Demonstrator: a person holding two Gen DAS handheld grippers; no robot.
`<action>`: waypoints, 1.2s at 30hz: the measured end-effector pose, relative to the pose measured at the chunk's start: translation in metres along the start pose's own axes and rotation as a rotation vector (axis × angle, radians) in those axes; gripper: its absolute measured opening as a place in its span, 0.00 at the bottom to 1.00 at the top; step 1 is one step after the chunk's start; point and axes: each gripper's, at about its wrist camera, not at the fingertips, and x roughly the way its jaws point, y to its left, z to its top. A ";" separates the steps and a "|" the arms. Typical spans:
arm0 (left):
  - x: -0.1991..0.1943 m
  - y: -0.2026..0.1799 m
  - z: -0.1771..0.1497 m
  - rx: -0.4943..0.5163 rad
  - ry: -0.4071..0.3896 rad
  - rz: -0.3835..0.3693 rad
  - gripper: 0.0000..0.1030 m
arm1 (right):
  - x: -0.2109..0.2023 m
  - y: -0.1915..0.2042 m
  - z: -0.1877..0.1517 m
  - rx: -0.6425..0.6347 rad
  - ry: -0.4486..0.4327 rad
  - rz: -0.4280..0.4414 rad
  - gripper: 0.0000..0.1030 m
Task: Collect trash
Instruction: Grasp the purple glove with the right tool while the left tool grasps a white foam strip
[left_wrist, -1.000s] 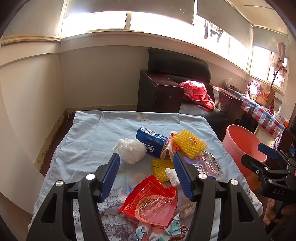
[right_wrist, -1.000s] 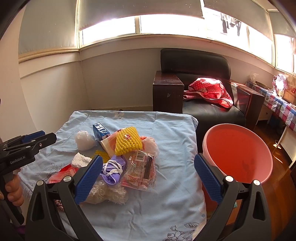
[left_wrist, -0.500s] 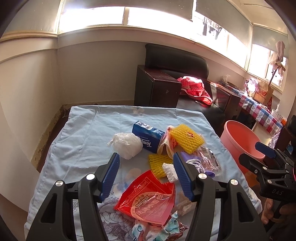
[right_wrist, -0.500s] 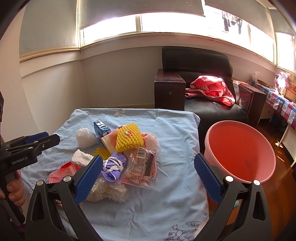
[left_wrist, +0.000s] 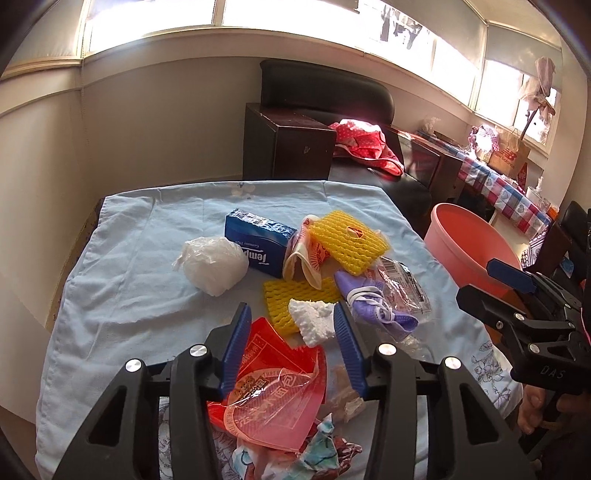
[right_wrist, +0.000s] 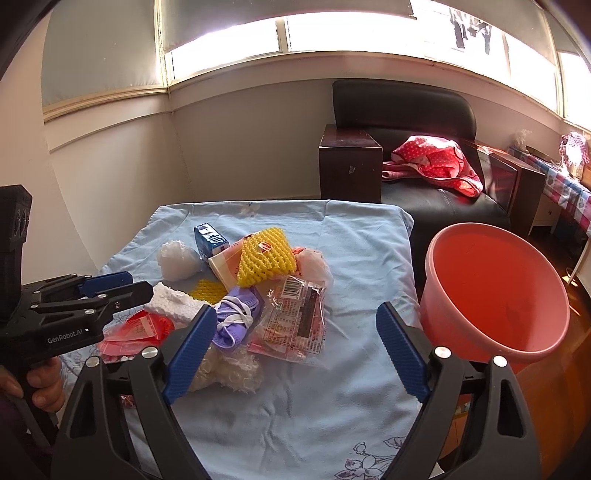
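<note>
A trash pile lies on the blue-clothed table (right_wrist: 351, 251). It holds a red noodle wrapper (left_wrist: 273, 384), a white foam chunk (left_wrist: 314, 321), yellow foam nets (left_wrist: 347, 240), a purple mask (right_wrist: 236, 321), a clear printed wrapper (right_wrist: 295, 321), a blue tissue pack (left_wrist: 258, 243) and a white bag ball (left_wrist: 212, 264). My left gripper (left_wrist: 291, 314) hovers low over the red wrapper and foam chunk. Its jaws are closing, and the pads press on nothing. My right gripper (right_wrist: 297, 314) is above the clear wrapper and mask, wide but closing, and grips nothing. Each gripper shows in the other's view: the right gripper (left_wrist: 480, 282) and the left gripper (right_wrist: 136, 286).
A pink basin (right_wrist: 495, 288) stands just past the table's right edge. Behind the table are a dark cabinet (right_wrist: 351, 162) and a black sofa with a red cloth (right_wrist: 436, 162). A crumpled clear bag (right_wrist: 229, 369) lies near the right gripper's left finger. A hand (right_wrist: 40, 384) holds the left gripper.
The left gripper has moved forward and down toward the pile, and its jaws have narrowed. The right gripper's jaws have narrowed a little. The trash lies as before.
</note>
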 end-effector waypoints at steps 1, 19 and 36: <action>0.004 -0.001 0.000 0.000 0.008 -0.002 0.44 | 0.001 0.000 -0.001 0.000 0.003 0.005 0.85; 0.020 -0.004 0.004 -0.002 0.041 -0.050 0.16 | 0.021 0.003 -0.008 0.035 0.091 0.150 0.71; 0.011 -0.001 0.004 -0.010 0.030 -0.070 0.16 | 0.060 0.042 -0.009 -0.059 0.209 0.202 0.35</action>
